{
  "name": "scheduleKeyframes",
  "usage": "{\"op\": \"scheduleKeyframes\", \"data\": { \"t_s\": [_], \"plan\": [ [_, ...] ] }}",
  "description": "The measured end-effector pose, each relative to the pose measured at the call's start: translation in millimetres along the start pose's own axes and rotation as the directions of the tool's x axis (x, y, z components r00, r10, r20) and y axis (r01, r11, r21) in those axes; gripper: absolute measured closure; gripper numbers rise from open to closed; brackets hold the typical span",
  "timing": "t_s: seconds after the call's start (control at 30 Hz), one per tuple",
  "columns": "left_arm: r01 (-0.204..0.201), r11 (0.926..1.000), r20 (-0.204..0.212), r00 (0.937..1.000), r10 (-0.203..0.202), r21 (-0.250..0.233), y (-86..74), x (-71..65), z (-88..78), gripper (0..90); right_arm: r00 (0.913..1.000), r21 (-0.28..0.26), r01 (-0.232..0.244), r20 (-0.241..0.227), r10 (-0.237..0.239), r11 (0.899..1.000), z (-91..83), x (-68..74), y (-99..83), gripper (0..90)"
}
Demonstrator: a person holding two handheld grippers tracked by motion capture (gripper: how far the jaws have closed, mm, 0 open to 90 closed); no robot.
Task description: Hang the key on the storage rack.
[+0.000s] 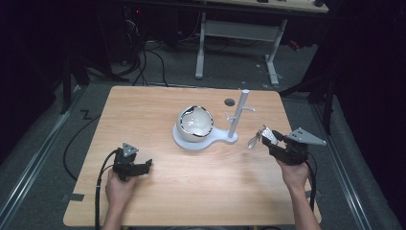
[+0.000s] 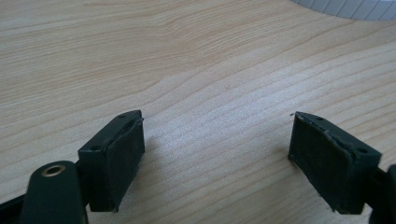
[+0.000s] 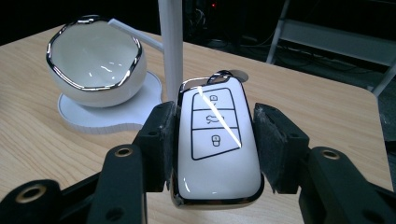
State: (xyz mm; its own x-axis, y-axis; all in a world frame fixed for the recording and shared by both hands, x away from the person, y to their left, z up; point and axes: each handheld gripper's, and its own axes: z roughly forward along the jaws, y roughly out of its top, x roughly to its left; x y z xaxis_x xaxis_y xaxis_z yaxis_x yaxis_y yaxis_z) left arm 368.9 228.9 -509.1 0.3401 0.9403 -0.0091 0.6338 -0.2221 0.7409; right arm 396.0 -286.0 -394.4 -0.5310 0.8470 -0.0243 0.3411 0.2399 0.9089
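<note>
A white car key fob (image 3: 215, 140) with chrome edging and three button outlines sits clamped between the two black jaws of my right gripper (image 3: 214, 140). In the high view that right gripper (image 1: 269, 137) hovers over the table's right side with the key fob (image 1: 266, 134) and a dangling metal ring at its tip. A white bowl (image 1: 194, 123) with a chrome rim rests on a white stand base (image 1: 216, 138), beside a white upright post (image 1: 238, 113) with pegs. My left gripper (image 1: 146, 165) rests low at the front left, open, with bare wood between its pads (image 2: 116, 158).
The wooden table (image 1: 201, 191) has a small dark round hole (image 1: 229, 102) near the post at the back. A white-legged desk frame (image 1: 239, 43) and cables stand on the floor behind. Black cables trail from both grippers off the front edge.
</note>
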Motion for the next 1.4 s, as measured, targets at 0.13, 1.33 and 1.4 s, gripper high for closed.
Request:
{"op": "scheduleKeyframes", "data": {
  "t_s": [0.13,1.33,1.4],
  "plan": [
    [0.000,1.0000,0.000,1.0000,0.000,0.000,0.0,0.0,0.0,18.7,1.0000,-0.009,-0.002,0.000,0.002,1.000,-0.8,-0.9,4.8,50.9],
    [0.000,1.0000,0.000,1.0000,0.000,0.000,0.0,0.0,0.0,18.7,0.9998,-0.064,-0.021,-0.010,0.020,0.998,-2.9,-10.2,62.5,50.8],
    [0.000,1.0000,0.000,1.0000,0.000,0.000,0.0,0.0,0.0,18.7,0.9996,-0.063,-0.027,-0.009,0.026,0.998,-2.2,-11.2,65.7,50.8]
  ]
}}
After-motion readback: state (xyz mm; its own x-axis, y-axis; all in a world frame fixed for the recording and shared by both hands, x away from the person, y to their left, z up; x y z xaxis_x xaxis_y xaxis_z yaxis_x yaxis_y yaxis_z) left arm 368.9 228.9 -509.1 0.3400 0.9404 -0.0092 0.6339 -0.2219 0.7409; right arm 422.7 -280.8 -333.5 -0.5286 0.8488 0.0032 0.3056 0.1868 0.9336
